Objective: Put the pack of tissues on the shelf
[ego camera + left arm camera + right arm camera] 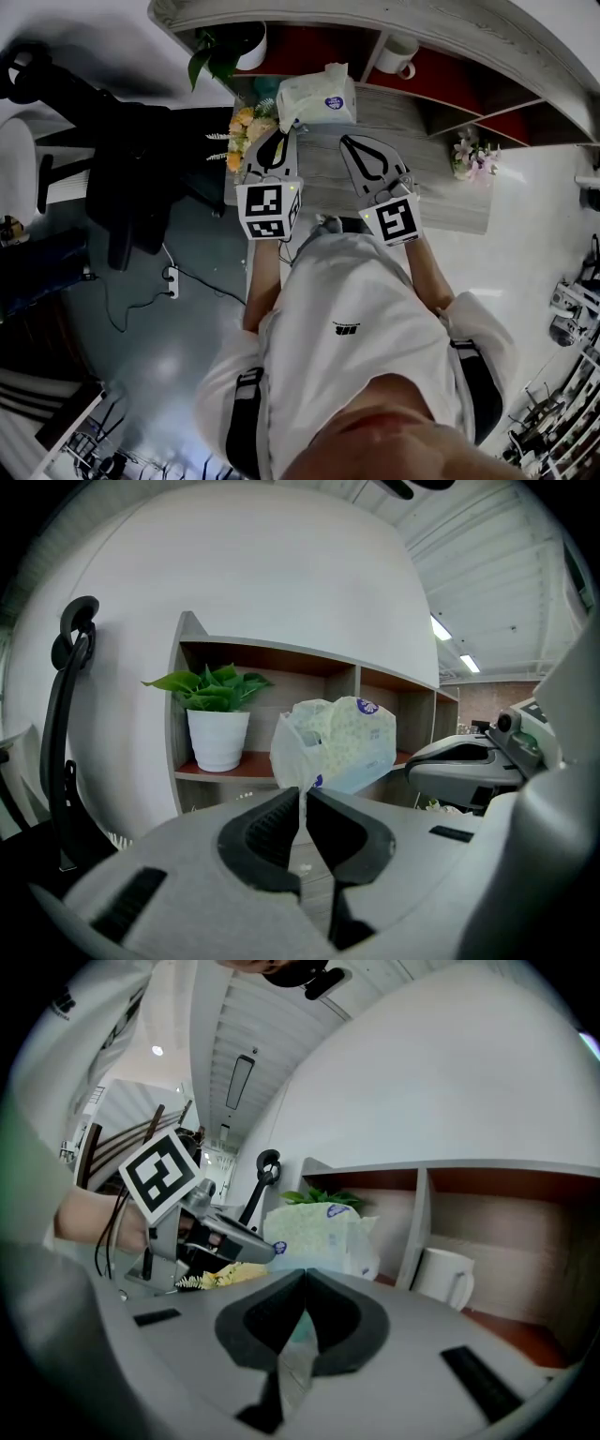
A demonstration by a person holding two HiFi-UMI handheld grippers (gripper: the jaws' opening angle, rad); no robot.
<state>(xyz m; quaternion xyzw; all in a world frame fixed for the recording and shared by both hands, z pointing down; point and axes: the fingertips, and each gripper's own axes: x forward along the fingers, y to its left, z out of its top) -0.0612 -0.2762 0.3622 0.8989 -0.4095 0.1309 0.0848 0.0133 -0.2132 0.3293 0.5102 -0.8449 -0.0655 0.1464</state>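
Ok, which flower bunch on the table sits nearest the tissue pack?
The yellow-orange bunch, right beside the tissue pack and left gripper; the pink bunch lies far off to the right.

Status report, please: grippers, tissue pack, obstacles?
Left gripper shut on tissue pack edge. Right gripper shut, empty. Pack not yet on shelf. Potted plant, mug occupy compartments.

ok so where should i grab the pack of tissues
The pack of tissues is soft and bulky, so probably take the thin wrapper flap at its near left corner, approaching over the desk; the left tool seems to pinch there.
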